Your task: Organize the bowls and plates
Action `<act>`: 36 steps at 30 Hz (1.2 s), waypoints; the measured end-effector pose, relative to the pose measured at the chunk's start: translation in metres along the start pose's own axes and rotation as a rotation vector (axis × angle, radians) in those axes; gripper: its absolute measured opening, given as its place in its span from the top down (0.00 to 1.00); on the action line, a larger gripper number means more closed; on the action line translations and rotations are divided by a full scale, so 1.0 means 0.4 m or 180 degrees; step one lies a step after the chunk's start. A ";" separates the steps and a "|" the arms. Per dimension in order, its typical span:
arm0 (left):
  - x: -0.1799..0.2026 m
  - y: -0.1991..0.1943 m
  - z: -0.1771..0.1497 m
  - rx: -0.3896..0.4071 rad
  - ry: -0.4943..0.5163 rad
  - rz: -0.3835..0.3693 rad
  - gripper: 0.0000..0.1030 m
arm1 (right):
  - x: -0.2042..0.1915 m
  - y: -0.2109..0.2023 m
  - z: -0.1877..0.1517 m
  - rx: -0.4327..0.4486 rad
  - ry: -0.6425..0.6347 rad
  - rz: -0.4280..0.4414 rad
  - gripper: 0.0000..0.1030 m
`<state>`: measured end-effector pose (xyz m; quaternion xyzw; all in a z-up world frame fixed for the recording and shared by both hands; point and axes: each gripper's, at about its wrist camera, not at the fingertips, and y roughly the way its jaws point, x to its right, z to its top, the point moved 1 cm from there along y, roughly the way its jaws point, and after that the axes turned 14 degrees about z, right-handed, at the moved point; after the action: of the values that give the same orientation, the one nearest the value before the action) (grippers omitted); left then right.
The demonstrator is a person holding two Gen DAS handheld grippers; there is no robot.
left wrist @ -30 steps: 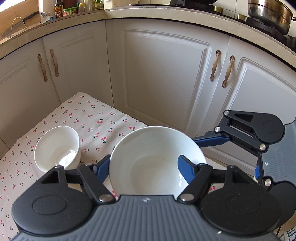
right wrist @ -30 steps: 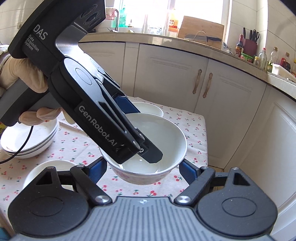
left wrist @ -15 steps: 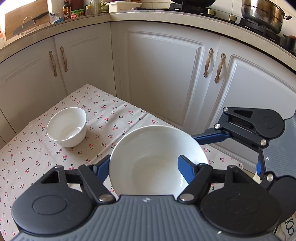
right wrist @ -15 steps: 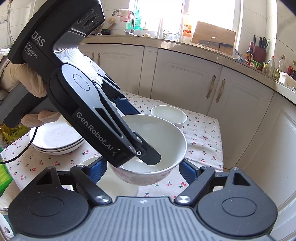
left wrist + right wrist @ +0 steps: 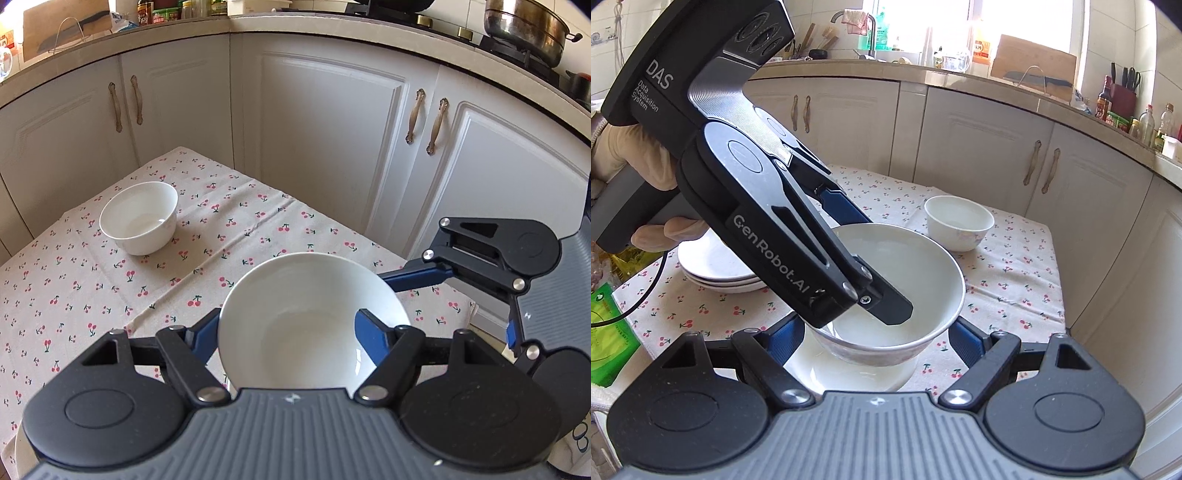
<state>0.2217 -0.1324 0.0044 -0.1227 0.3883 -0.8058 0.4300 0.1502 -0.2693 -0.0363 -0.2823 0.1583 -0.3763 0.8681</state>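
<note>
A wide white bowl hangs above the table, held from two sides. My left gripper is shut on its wall, one finger inside the bowl and the other outside the rim. My right gripper is shut on the bowl's lower body, a blue pad against each side under the rim. Its far finger shows behind the bowl in the left wrist view. Straight under the held bowl a white dish rests on the cloth. A small white bowl stands farther back, and a stack of plates lies left.
The table wears a cherry-print cloth and stands close to white cabinets on two sides. A gloved hand holds the left tool. A green packet lies off the table's left edge.
Both grippers have carried the bowl back from the small bowl, which now looks farther off. The white dish, earlier at the lower left of the right wrist view, now lies under the bowl.
</note>
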 end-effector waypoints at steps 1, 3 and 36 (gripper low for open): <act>0.000 0.001 -0.005 -0.0009 -0.0002 -0.0003 0.27 | -0.003 0.005 -0.004 -0.0017 0.0011 0.0012 0.14; -0.001 0.006 -0.015 -0.0033 -0.0016 -0.0006 0.27 | -0.007 0.014 -0.011 -0.0051 0.0036 0.0037 0.14; -0.004 0.057 -0.066 -0.0154 -0.0069 -0.0035 0.27 | 0.001 0.080 -0.050 -0.0231 0.0214 0.0180 0.14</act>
<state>0.2223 -0.1250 -0.0297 -0.1439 0.4024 -0.7971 0.4266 0.1588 -0.2590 -0.0716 -0.2963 0.2089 -0.3550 0.8617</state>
